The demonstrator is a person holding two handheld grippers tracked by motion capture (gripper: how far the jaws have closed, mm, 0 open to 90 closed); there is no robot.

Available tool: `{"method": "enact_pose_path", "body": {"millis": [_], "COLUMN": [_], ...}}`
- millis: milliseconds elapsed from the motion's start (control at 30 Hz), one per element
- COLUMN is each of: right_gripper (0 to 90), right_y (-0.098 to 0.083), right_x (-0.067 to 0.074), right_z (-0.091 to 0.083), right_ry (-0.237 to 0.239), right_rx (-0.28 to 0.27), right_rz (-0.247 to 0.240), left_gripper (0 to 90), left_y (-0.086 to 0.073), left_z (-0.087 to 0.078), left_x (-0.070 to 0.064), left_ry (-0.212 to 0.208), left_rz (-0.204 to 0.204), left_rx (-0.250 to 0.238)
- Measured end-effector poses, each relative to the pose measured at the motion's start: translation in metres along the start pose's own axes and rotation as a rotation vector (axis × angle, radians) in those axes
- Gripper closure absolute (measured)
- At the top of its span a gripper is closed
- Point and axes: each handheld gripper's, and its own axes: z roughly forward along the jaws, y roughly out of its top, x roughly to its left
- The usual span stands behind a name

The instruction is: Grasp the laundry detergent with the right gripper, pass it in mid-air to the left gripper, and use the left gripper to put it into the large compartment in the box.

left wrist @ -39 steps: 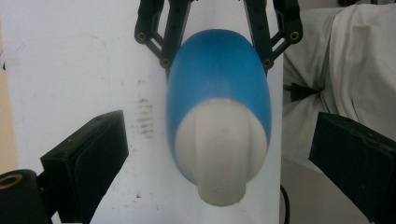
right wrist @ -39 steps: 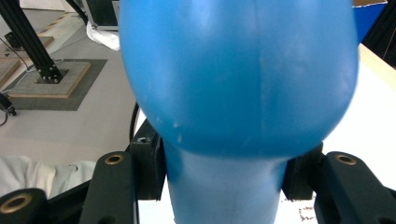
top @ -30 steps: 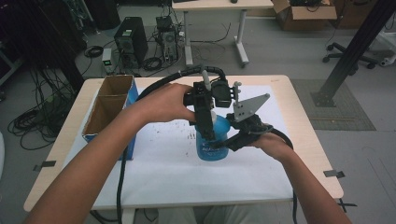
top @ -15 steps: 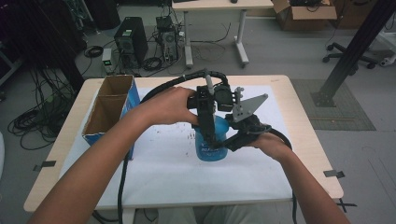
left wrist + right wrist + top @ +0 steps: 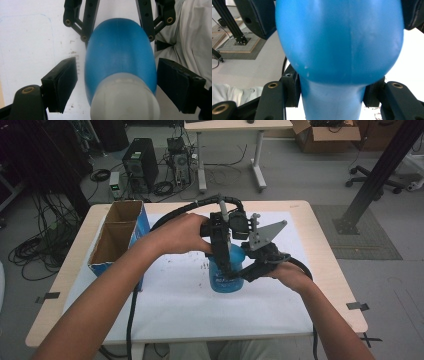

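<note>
Blue bottle [image 5: 226, 272] stands upright mid-worktop [image 5: 330, 270]. Right claw [image 5: 246, 272] is clenched on its narrow waist, prob. to steady it. Left claw [image 5: 116, 82] comes from above, jaws just been closing w/ the white cap [image 5: 125, 100] between them, pads [image 5: 63, 80] not yet touching — likely to twist it.
</note>
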Motion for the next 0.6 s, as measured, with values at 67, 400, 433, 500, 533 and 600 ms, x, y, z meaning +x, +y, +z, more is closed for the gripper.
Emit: {"method": "enact_pose_path", "body": {"millis": [67,400,433,500,533,600], "right_gripper": [44.4,44.4,44.4,44.4,44.4,44.4], "right_y": [0.0001,0.0009,0.001,0.0012,0.0012,0.0012], "right_x": [0.0,0.0004,0.0004,0.0004,0.0004,0.0004], "right_z": [-0.0001,0.0006,0.0005,0.0004,0.0004,0.0005], "right_ry": [0.0,0.003,0.002,0.001,0.001,0.0], "right_rx": [0.0,0.001,0.001,0.001,0.001,0.001], "right_rz": [0.0,-0.003,-0.005,-0.005,-0.005,-0.006], "left_gripper": [18.7,25.5,25.8,27.6,28.6,30.2], "left_y": [0.0,-0.0004,-0.0004,-0.0007,-0.0007,-0.0007], "left_z": [0.0006,0.0007,0.0005,0.0004,0.0005,0.0005], "left_x": [0.0,-0.0009,-0.0008,-0.0008,-0.0007,-0.0006], "left_ry": [0.001,-0.005,0.0,0.0,0.0,-0.001], "left_rz": [-0.001,0.005,0.006,0.008,0.007,0.007], "left_rx": [0.003,0.01,0.01,0.009,0.01,0.011]}}
